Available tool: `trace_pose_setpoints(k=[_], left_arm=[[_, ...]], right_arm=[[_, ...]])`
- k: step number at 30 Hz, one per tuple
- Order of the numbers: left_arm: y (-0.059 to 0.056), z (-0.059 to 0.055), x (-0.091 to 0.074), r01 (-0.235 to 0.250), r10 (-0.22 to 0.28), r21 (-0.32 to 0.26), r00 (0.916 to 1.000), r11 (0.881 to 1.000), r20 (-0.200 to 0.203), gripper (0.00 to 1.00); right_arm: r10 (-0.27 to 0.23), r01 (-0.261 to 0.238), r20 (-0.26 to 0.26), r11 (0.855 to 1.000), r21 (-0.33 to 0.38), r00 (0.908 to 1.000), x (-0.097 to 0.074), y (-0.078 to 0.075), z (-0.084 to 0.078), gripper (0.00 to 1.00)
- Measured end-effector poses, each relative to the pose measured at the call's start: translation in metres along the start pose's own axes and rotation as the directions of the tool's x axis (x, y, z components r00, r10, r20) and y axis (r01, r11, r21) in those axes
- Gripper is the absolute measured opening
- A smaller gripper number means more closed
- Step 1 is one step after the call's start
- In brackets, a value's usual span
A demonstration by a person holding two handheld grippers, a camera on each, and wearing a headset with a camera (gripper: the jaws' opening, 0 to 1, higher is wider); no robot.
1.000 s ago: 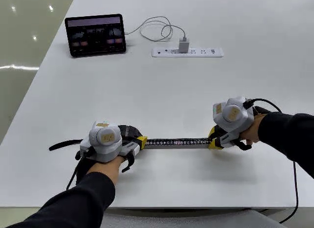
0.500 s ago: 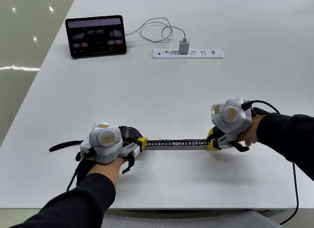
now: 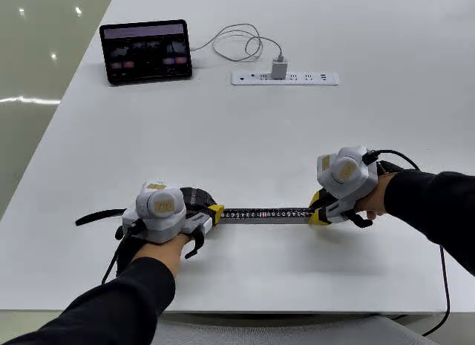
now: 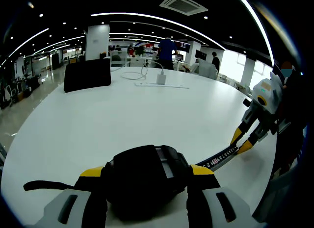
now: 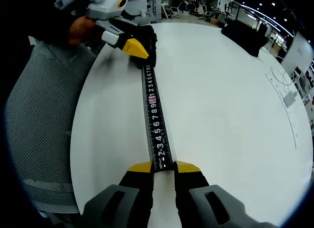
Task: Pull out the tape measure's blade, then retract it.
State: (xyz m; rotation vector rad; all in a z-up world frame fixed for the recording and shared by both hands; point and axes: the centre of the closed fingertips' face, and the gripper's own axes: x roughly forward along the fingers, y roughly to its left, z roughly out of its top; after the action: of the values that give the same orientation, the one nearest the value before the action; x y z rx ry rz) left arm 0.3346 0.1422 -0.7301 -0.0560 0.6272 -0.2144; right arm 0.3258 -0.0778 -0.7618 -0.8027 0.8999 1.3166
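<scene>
Low in the left gripper view, the left gripper (image 4: 146, 171) has its jaws closed around the tape measure's black case (image 4: 142, 186), one yellow tip on each flank, pinning it to the white table (image 3: 245, 137). In the lower middle of the head view the blade (image 3: 266, 213) lies flat on the table, running from the case rightward. Its free end sits between the nearly closed jaws of the right gripper (image 5: 164, 167), at the bottom of the right gripper view, which pinch it at the low numbers.

A fair stretch of blade is out, so the pull-out looks done or close to it. The retract remains: the right gripper should walk the end back toward the case, under tension, rather than letting it snap.

Farther off, toward the top of the head view, lie a power strip (image 3: 312, 79) and a tablet (image 3: 146, 51) at upper left.
</scene>
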Motion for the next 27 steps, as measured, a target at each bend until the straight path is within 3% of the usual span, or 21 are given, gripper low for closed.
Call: trace_pose_setpoints(k=[27], left_arm=[[0.0,0.0,0.0,0.001,-0.001,-0.002,1.0,1.0,-0.004,0.62]], right_arm=[[0.001,-0.001,0.046,1.0,0.005,0.999,0.006,0.005,0.016,0.12]])
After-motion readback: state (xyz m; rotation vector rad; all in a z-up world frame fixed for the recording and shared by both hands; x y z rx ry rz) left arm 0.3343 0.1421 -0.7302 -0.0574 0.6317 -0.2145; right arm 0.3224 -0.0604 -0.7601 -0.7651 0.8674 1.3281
